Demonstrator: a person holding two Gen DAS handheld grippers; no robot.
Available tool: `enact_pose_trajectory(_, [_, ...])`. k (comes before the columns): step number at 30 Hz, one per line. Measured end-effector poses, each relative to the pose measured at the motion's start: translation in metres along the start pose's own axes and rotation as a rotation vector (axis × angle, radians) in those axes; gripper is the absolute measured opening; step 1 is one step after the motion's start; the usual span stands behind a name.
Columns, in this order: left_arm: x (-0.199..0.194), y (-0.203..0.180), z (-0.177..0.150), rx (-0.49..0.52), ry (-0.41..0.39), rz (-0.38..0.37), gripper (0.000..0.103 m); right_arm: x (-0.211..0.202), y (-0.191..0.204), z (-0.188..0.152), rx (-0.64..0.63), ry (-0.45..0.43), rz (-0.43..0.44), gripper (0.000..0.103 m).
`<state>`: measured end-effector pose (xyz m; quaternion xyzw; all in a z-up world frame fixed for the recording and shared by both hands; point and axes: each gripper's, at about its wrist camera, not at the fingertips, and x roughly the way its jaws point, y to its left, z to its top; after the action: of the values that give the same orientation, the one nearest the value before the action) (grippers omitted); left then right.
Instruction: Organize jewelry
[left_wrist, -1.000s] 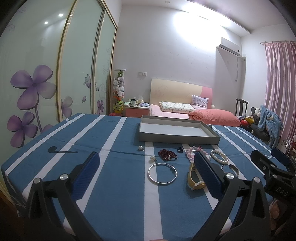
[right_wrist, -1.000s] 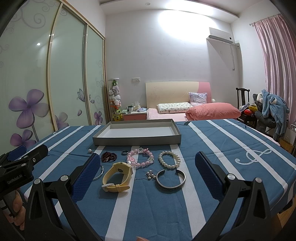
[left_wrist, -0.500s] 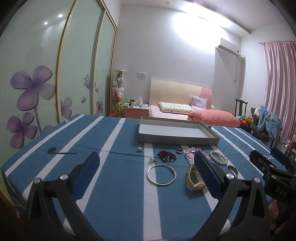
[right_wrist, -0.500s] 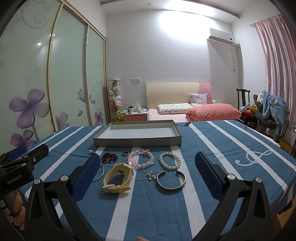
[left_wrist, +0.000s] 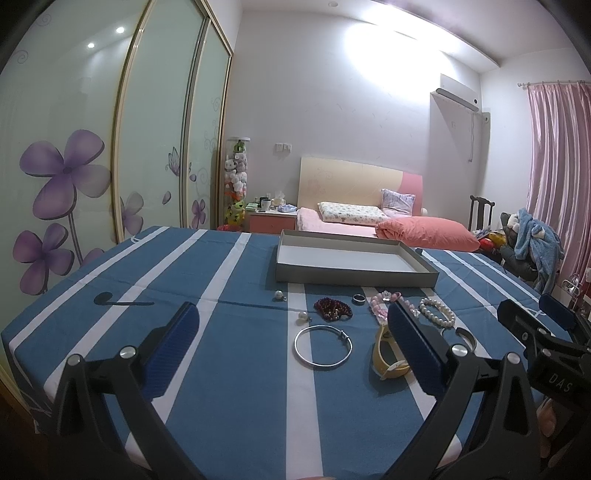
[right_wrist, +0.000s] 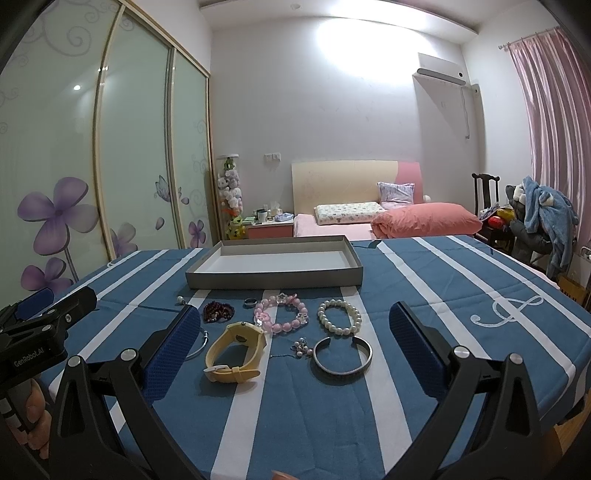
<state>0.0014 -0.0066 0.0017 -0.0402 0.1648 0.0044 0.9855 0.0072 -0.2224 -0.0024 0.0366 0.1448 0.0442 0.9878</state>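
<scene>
- Two views show a blue striped tablecloth (left_wrist: 229, 369) with jewelry laid in front of a shallow grey tray (left_wrist: 354, 275).
- Left wrist view: the left gripper (left_wrist: 291, 332) hangs above the cloth with jaws wide apart, gripping nothing. Between its fingers lie a thin silver bangle (left_wrist: 323, 346), a dark red bead bracelet (left_wrist: 332, 309) and two pearl earrings (left_wrist: 279, 295). The right finger partly hides a yellow watch (left_wrist: 388, 356).
- Right wrist view: the right gripper (right_wrist: 295, 332) is likewise spread wide and empty. Between its fingers lie the yellow watch (right_wrist: 236, 352), a pink bead bracelet (right_wrist: 280, 314), a pearl bracelet (right_wrist: 340, 317), a silver cuff (right_wrist: 342, 355), a small ring (right_wrist: 250, 302), all near the tray (right_wrist: 273, 282).
</scene>
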Motion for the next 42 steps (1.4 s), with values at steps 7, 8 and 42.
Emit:
enact_pose_trajectory(7, [0.013,0.003,-0.006,0.005,0.047,0.017,0.099,0.014,-0.011,-0.004,0.022,0.061,0.006,0.101])
enact_pose_trajectory(8, [0.016,0.003,-0.007,0.006,0.059,0.02,0.099,0.019,-0.014,-0.005,0.027,0.087,0.01,0.101])
enact_pose_trajectory(42, [0.149,-0.014,-0.026,0.131,0.499,-0.001,0.099,0.134,-0.045,-0.026,0.053,0.538,-0.105,0.067])
